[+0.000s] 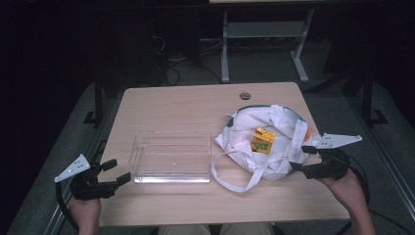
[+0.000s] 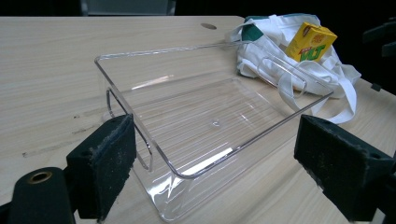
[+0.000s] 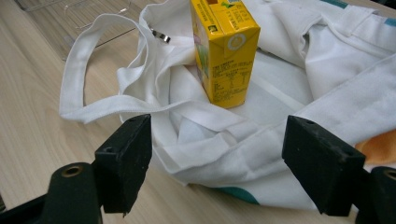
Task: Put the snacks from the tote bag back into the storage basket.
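High view: yellow carton (image 1: 263, 140) on white bag (image 1: 281, 128); clear bin (image 1: 171, 156) empty.

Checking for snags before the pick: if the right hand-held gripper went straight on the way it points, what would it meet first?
Probably the rumpled white cloth bag lying just ahead of the open right hand-held gripper; the yellow drink carton stands upright on the bag beyond that.

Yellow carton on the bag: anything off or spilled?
Nothing spilled. The yellow carton stands upright on the crumpled white bag, intact. The clear bin sits empty beside it, and both claws are open, apart from everything.
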Action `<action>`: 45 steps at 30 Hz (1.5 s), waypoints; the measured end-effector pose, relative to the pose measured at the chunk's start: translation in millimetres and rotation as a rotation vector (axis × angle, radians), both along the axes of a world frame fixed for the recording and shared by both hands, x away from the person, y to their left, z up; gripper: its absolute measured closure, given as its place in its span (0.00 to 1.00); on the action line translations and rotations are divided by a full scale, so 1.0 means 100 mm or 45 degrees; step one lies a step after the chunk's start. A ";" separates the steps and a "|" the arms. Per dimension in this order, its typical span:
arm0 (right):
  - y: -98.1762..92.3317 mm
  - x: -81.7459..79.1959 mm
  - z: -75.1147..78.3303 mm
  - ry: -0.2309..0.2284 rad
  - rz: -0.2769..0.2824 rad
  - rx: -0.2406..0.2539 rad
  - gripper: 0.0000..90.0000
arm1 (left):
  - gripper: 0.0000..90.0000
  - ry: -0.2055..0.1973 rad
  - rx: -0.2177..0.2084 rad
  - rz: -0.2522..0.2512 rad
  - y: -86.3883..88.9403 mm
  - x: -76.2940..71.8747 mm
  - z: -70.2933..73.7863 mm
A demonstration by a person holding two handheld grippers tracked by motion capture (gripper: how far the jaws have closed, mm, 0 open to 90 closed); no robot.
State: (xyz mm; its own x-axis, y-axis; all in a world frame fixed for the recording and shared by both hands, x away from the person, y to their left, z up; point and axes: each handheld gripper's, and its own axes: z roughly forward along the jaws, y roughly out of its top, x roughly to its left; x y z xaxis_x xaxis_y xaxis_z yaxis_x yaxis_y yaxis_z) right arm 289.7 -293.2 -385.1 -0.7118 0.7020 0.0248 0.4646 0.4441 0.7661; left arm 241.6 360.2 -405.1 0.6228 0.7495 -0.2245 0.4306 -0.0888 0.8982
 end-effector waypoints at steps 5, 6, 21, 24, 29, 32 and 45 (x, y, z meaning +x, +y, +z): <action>0.05 0.08 0.04 0.001 0.011 -0.003 0.27 | 0.14 0.002 -0.003 0.003 0.00 0.00 0.00; 0.06 0.10 0.05 0.004 0.010 -0.001 0.27 | 0.14 0.003 -0.003 0.003 0.00 0.00 0.00; 0.18 0.30 0.18 0.006 0.057 -0.040 0.25 | 0.14 0.006 -0.011 0.014 0.02 0.00 0.01; 0.19 0.31 0.19 0.005 0.066 -0.036 0.25 | 0.14 0.003 -0.018 0.017 0.03 0.00 0.01; 0.21 0.35 0.22 0.004 0.076 -0.032 0.25 | 0.14 0.001 -0.019 0.019 0.03 0.00 0.01; 0.25 0.39 0.25 0.006 0.095 -0.043 0.25 | 0.14 0.002 -0.019 0.020 0.03 0.00 0.00; 0.41 0.58 0.29 0.046 0.140 -0.080 0.25 | 0.14 0.004 -0.016 0.014 0.02 0.00 0.01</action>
State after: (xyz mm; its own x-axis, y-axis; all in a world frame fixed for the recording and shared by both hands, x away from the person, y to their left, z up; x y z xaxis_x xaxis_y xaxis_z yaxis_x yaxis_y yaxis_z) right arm 348.0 -252.4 -356.2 -0.7838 0.6209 0.0100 0.4374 0.5405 0.7187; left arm 241.6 362.3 -404.4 0.6136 0.7535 -0.2360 0.4343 -0.0724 0.8979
